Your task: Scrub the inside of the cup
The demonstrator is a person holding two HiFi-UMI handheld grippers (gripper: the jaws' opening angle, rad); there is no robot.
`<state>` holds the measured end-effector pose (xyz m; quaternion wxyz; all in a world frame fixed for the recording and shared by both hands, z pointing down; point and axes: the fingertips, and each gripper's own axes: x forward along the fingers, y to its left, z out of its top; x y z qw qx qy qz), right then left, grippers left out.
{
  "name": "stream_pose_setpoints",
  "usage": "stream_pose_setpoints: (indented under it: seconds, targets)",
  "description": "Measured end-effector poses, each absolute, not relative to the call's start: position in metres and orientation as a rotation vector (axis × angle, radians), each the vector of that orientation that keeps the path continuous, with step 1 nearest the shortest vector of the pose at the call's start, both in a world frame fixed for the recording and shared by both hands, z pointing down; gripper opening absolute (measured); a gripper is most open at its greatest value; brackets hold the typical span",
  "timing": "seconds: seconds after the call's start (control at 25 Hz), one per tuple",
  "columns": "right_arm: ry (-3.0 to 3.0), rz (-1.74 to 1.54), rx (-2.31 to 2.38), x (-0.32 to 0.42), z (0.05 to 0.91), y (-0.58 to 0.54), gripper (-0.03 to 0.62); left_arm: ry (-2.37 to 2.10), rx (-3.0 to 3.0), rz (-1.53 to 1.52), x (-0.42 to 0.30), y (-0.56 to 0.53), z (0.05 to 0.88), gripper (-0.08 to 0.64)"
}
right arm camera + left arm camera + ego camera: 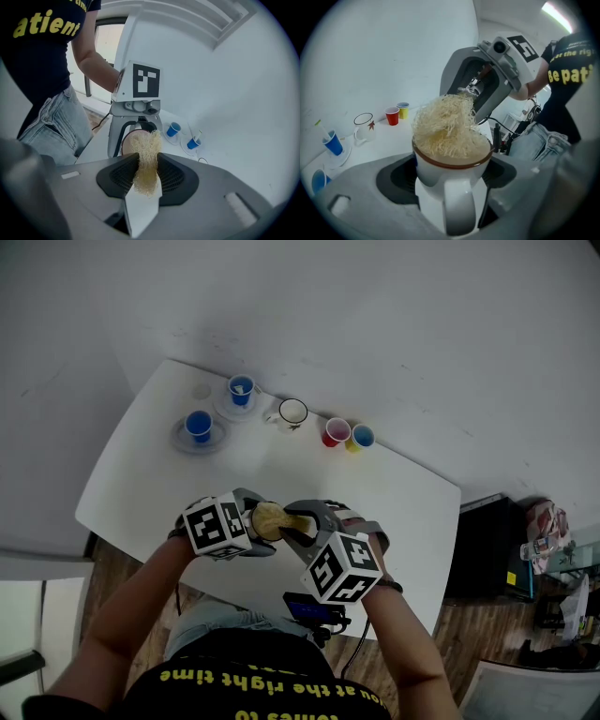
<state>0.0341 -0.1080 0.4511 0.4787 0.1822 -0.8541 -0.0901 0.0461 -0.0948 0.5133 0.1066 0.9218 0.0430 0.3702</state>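
Observation:
A white cup (449,180) with a brown rim and a handle facing the camera sits between the jaws of my left gripper (452,176), which is shut on it. In the head view the cup (267,520) is held above the table's near edge, its mouth turned toward my right gripper (298,526). That gripper (146,171) is shut on a tuft of pale yellow fibrous scrubber (145,164). The scrubber (447,124) fills the cup's mouth and bulges above the rim. The cup's inside is hidden by the fibres.
On the white table (281,474), far side, stand two blue cups on saucers (198,427) (241,390), a clear glass mug (292,413), a red cup (336,432) and a yellow-and-blue cup (361,438). A dark device with cables (309,608) hangs at the near edge.

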Motion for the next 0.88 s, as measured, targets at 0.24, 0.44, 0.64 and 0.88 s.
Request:
stream_pose_setpoints:
  seconds: [0.24, 0.44, 0.64, 0.88]
  targets:
    - [-2.151, -0.161, 0.469, 0.035, 0.444, -0.104, 0.126, 0.064, 2.712, 1.057, 0.041, -0.103, 0.513, 0.407]
    - [-2.272, -0.096, 0.556, 0.03, 0.427, -0.108, 0.126, 0.008, 2.684, 0.902, 0.041, -0.112, 0.503, 0.408]
    - [-2.383, -0.109, 0.68, 0.024, 0.406, -0.116, 0.126, -0.005, 2.642, 0.699, 0.045, -0.116, 0.488, 0.408]
    - [-2.455, -0.102, 0.807, 0.032, 0.393, -0.127, 0.126, -0.001, 2.634, 0.543, 0.048, -0.118, 0.47, 0.408]
